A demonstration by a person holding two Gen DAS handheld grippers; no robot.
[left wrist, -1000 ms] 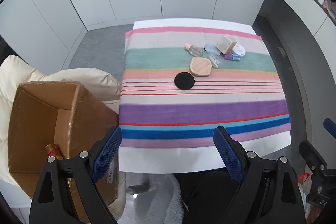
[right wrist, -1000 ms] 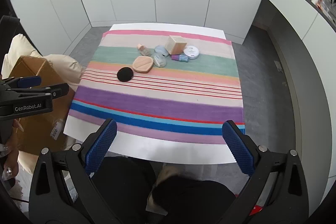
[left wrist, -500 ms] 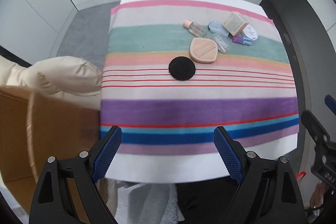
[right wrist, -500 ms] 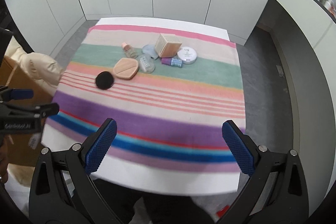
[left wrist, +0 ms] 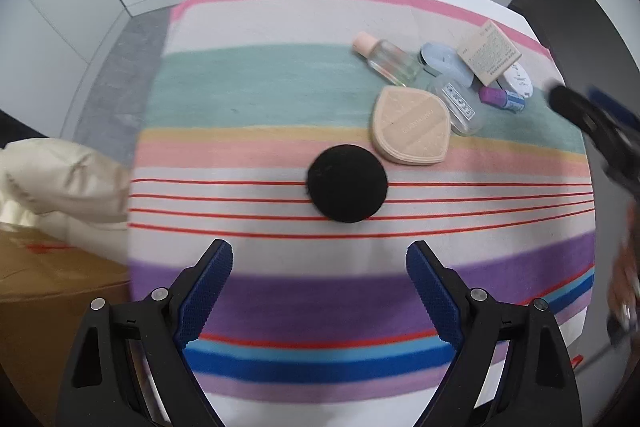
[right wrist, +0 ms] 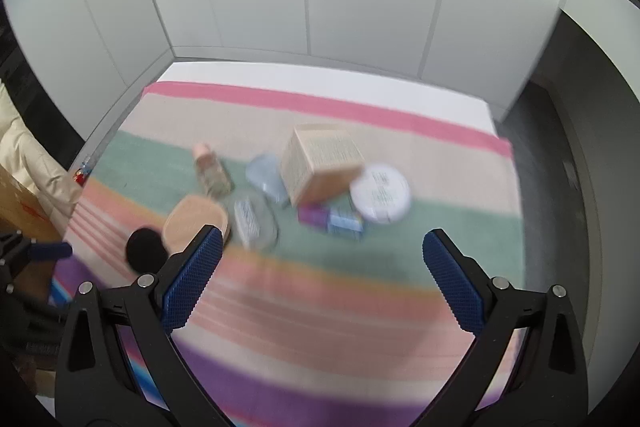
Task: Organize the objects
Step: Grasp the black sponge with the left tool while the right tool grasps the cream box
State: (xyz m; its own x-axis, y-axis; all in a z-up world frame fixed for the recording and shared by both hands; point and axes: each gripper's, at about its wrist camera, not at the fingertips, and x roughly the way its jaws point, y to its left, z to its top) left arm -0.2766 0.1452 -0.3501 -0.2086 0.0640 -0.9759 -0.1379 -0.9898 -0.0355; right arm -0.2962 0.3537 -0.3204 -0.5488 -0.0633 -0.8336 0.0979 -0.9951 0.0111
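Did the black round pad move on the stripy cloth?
No. The black round pad still lies on the thin red lines of the striped cloth, beside the peach compact.

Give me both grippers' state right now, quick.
Left gripper: open, holding nothing.
Right gripper: open, holding nothing.

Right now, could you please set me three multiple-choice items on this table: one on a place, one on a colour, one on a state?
1. Where does the black round puff lie?
A. on the thin red lines
B. on the pink band
C. in the cardboard box

2. What colour is the cap of the clear bottle?
A. green
B. black
C. pale pink

3. How stands the left claw?
A. shut on the puff
B. open, holding nothing
C. shut on the bottle

Answers: 1 A, the red lines run under it; 2 C, the cap is pale pink; 3 B, only striped cloth shows between the blue pads.
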